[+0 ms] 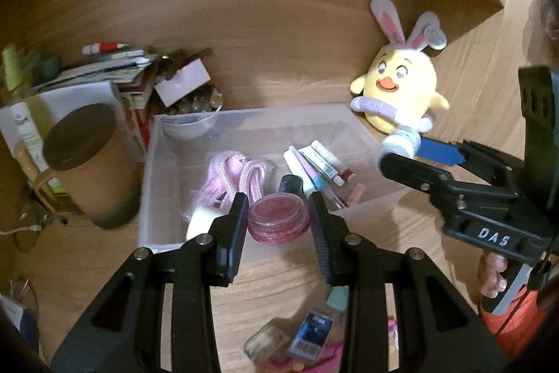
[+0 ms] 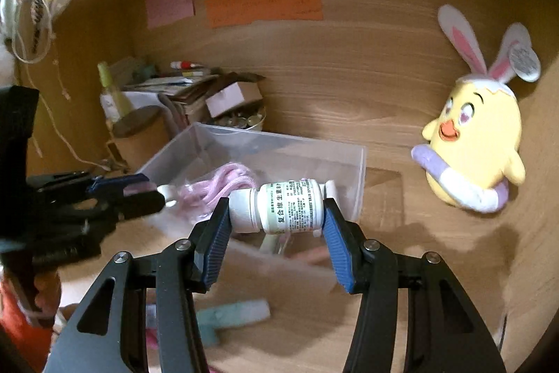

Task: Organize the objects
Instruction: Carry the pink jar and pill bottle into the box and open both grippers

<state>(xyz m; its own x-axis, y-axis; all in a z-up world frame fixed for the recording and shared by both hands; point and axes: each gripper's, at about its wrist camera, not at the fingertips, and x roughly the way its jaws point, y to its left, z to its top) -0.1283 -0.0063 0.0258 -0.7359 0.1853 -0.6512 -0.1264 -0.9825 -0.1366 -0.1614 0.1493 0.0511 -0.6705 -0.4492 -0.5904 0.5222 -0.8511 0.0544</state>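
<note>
A clear plastic bin (image 1: 195, 124) sits on the wooden desk; it holds a pink cord (image 1: 237, 173), several tubes and pens (image 1: 321, 163) and a dark tube. My left gripper (image 1: 277, 215) is over the bin's near edge with a round pink jar (image 1: 279, 219) between its fingers; the pads look close to its sides. My right gripper (image 2: 276, 215) is shut on a white pill bottle (image 2: 283, 208), held sideways above the bin's (image 2: 314, 145) near right corner. The bottle also shows in the left wrist view (image 1: 401, 142).
A yellow plush chick with rabbit ears (image 1: 398, 86) sits right of the bin. A brown canister (image 1: 91, 170), stacked papers and a bowl (image 1: 188, 124) crowd the left. Small packs (image 1: 307, 334) and a teal item (image 2: 230, 317) lie on the desk in front.
</note>
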